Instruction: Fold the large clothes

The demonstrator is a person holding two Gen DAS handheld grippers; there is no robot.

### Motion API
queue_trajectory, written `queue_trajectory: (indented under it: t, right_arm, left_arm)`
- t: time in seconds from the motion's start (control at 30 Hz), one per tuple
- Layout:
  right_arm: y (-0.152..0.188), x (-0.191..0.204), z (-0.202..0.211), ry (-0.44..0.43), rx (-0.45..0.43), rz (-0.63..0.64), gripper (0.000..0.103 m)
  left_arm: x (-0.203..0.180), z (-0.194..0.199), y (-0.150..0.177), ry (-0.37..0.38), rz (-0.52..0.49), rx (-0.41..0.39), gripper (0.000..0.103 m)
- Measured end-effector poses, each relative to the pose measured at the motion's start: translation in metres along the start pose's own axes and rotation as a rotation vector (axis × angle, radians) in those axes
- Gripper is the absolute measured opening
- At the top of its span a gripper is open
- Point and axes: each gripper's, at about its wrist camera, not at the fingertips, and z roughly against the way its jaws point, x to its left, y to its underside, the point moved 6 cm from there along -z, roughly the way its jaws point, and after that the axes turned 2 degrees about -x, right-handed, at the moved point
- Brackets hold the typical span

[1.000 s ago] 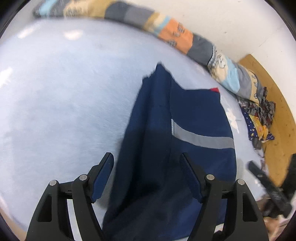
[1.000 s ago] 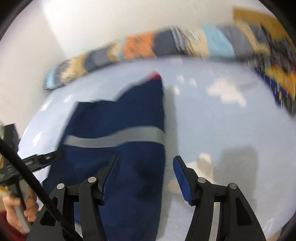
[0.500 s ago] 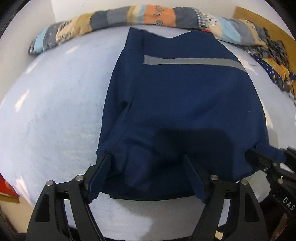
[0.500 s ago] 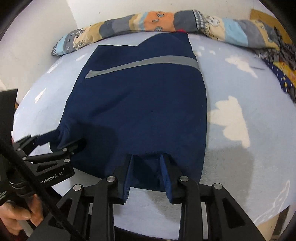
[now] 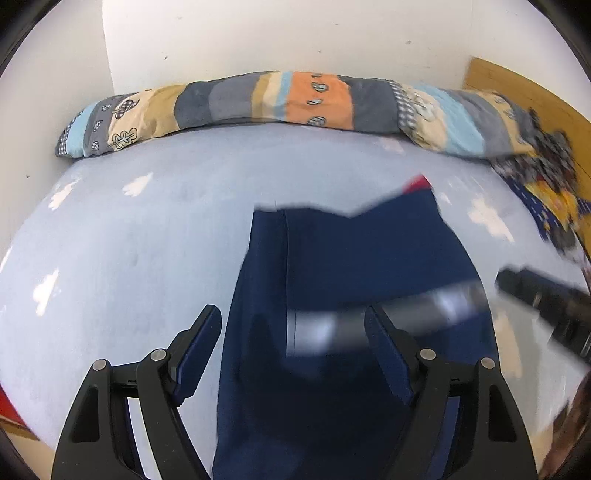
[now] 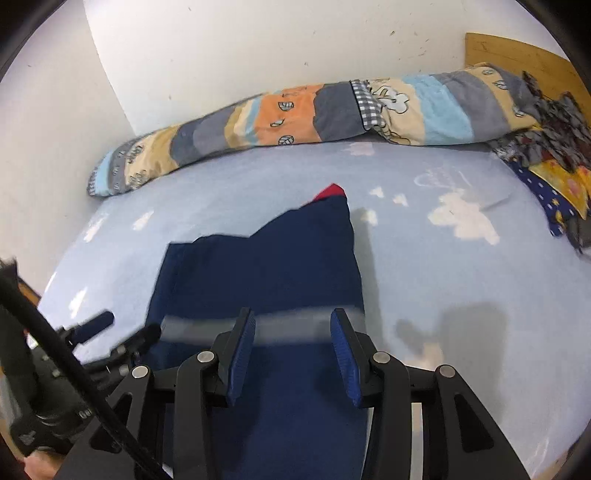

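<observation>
My left tool [image 5: 293, 347] hangs over the near part of the navy garment [image 5: 354, 266], its two blue-padded fingers [image 5: 197, 347] spread wide with nothing pinched; the cloth passes beneath the gap, and I cannot tell whether the pads brush it. My right tool [image 6: 291, 349] is over the same garment [image 6: 266, 266], further along its near edge, its jaws partly apart and just been opening; the pads [image 6: 345, 360] grip nothing, and the grey reflective stripe [image 6: 291, 326] runs across behind them. In the right wrist view my left tool [image 6: 110, 332] shows low at the left, blurred, beside the garment's left side, with a black cable [image 6: 62, 365] crossing in front of it.

The garment lies on the pale blue bed sheet [image 5: 122, 240], which is printed with white clouds. It sits roughly in the middle of the bed, its far edge uneven, with a small red patch [image 6: 330, 191] at the far corner. Its left side is folded in, leaving a long straight seam [image 5: 286, 266].

Beyond it the sheet is bare up to a long patchwork bolster [image 5: 280, 99] lying against the white wall [image 5: 258, 33]. At the far right a heap of patterned clothes [image 6: 546, 147] rests by a wooden headboard [image 6: 517, 51].
</observation>
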Motion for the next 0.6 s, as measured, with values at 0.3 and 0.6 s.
queue_trajectory:
  t: [0.3,0.6]
  right_arm:
    - [-0.032,0.006,-0.131,0.096,0.155,0.050,0.047]
    - [-0.029,0.001,-0.109,0.004,0.100,0.008,0.054]
  left_arm:
    - [0.021,-0.135,-0.025,0.002,0.119,0.213,0.082]
    - [0.015,-0.102,-0.025,0.064,0.110,0.152,0.087]
